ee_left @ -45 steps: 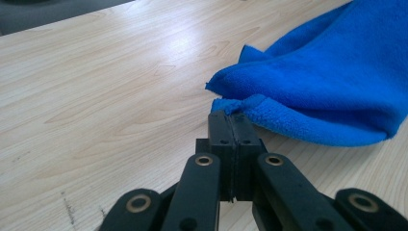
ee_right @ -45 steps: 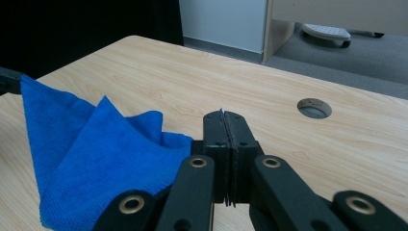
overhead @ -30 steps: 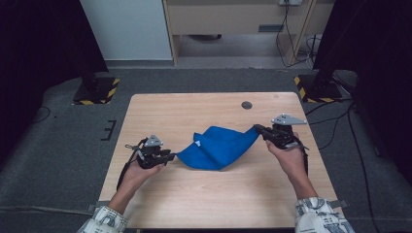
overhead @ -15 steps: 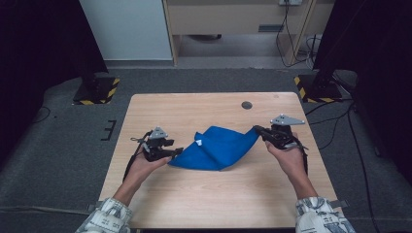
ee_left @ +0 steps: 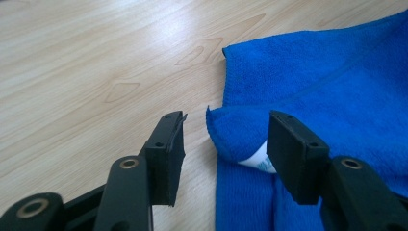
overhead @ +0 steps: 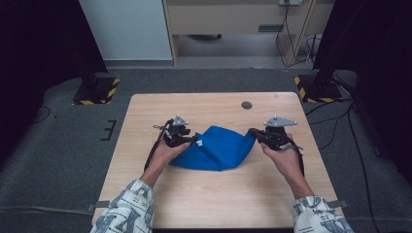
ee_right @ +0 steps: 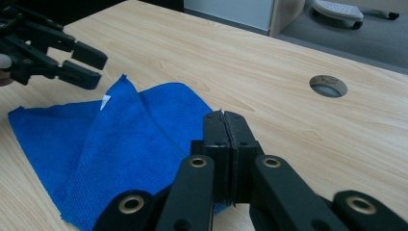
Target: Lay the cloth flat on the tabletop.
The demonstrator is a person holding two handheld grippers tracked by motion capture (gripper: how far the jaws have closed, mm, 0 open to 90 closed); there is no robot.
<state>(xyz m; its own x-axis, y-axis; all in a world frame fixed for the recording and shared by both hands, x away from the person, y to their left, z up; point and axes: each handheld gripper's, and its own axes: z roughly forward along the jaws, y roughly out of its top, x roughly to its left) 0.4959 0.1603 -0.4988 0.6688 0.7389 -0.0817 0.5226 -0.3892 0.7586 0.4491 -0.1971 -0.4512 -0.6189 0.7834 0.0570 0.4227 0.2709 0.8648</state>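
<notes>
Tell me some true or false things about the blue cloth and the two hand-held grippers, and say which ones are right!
1. The left hand-held gripper has its jaws open. True.
2. The right hand-held gripper is wide open and far from the cloth. False: its jaws are pressed together at the edge of the blue cloth, apparently pinching it.
3. The cloth lies perfectly flat on the table. False: it is folded and bunched, with raised creases.
4. A small white tag shows on the cloth near the left hand-held gripper. True.
5. A round hole sits in the tabletop beyond the cloth. True.
6. The cloth is red. False: it is blue.
</notes>
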